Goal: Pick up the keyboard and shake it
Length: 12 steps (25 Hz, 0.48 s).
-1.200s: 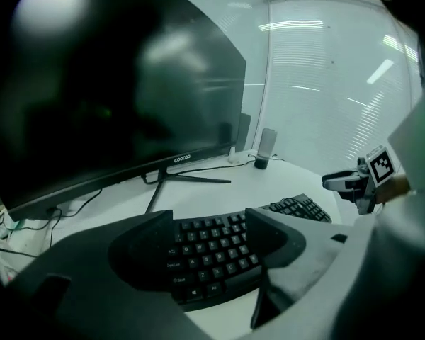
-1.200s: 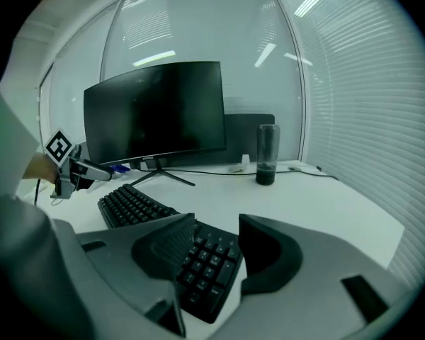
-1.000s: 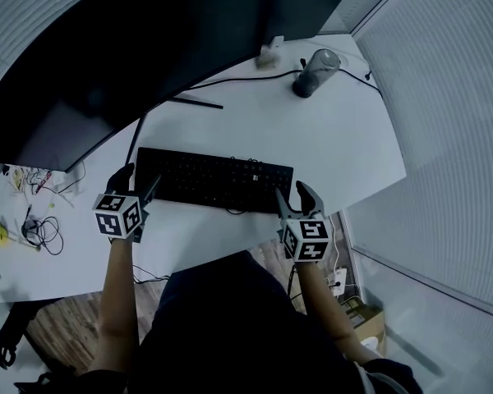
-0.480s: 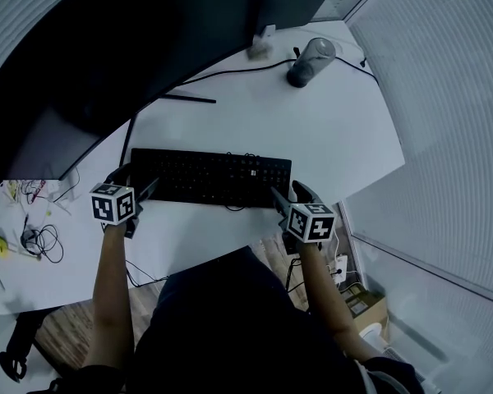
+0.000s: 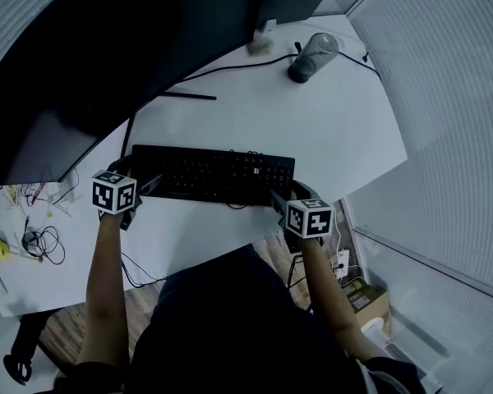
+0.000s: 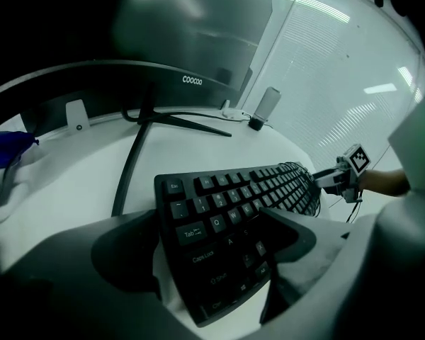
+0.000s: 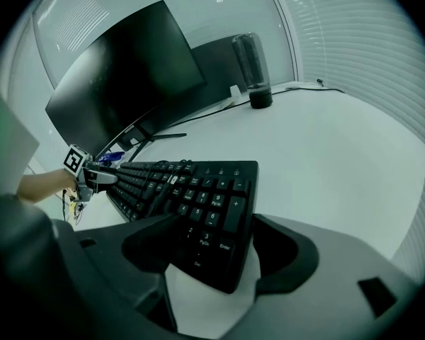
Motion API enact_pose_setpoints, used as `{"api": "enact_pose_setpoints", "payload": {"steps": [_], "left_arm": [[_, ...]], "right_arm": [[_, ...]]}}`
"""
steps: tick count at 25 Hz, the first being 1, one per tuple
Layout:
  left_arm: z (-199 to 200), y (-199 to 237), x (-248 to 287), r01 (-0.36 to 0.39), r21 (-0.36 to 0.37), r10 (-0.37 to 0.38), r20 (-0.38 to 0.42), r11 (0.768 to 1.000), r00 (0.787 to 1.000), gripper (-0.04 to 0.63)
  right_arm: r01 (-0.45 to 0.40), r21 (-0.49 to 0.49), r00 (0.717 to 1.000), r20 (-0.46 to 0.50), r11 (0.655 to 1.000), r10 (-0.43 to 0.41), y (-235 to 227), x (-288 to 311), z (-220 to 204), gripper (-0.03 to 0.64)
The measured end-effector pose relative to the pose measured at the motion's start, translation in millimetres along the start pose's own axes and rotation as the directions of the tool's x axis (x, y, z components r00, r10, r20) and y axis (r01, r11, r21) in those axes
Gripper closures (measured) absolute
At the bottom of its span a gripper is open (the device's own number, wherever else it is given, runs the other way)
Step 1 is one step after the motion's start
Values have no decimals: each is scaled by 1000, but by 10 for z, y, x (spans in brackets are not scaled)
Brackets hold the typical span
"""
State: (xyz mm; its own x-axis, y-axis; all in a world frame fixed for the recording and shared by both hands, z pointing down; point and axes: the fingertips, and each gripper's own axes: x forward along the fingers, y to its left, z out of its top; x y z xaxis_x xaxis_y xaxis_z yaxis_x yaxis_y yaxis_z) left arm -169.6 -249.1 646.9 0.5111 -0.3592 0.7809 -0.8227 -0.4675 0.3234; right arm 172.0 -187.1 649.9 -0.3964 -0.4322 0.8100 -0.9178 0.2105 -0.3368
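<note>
A white table (image 5: 337, 150) sits in a corner lined with slatted blinds (image 5: 452, 121). Nearest, at the 9 o'clock end of the black keyboard (image 5: 218, 175), the left gripper (image 5: 140, 179) has just been opening. Its jaws stand wide and straddle the Esc-to-Ctrl end without clamping it. At the 3 o'clock end the right gripper (image 5: 289, 194) has likewise just spread wide, with the number-pad end between its jaws but not pinched. The keyboard lies flat across the middle of the table. A tangle of cables (image 5: 37, 240) lies at 8 o'clock. Beyond, toward 11 o'clock, is a large dark curved monitor (image 5: 107, 56). At 1 o'clock a dark tumbler (image 5: 312, 56) stands near the far edge.
</note>
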Motion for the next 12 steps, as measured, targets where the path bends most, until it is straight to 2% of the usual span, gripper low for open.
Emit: {"api": "enact_pose_setpoints", "payload": {"steps": [6,10,12], "left_arm": [[15,-3,21,-18,-28,18,-20,999,1000,179],[59,-11,-8,-18,-135,25,53,991,998,179],[35,-45,-35,-26,-155,37,67,988,997,181]], "right_arm": [[22,25,1000,-21,999,-22,-23,5,3,307],[25,54,999,-28,998,-23,-41,-13,-13,307],[27,50,999,-37,998,-25,-42,-42,-31,308]]}}
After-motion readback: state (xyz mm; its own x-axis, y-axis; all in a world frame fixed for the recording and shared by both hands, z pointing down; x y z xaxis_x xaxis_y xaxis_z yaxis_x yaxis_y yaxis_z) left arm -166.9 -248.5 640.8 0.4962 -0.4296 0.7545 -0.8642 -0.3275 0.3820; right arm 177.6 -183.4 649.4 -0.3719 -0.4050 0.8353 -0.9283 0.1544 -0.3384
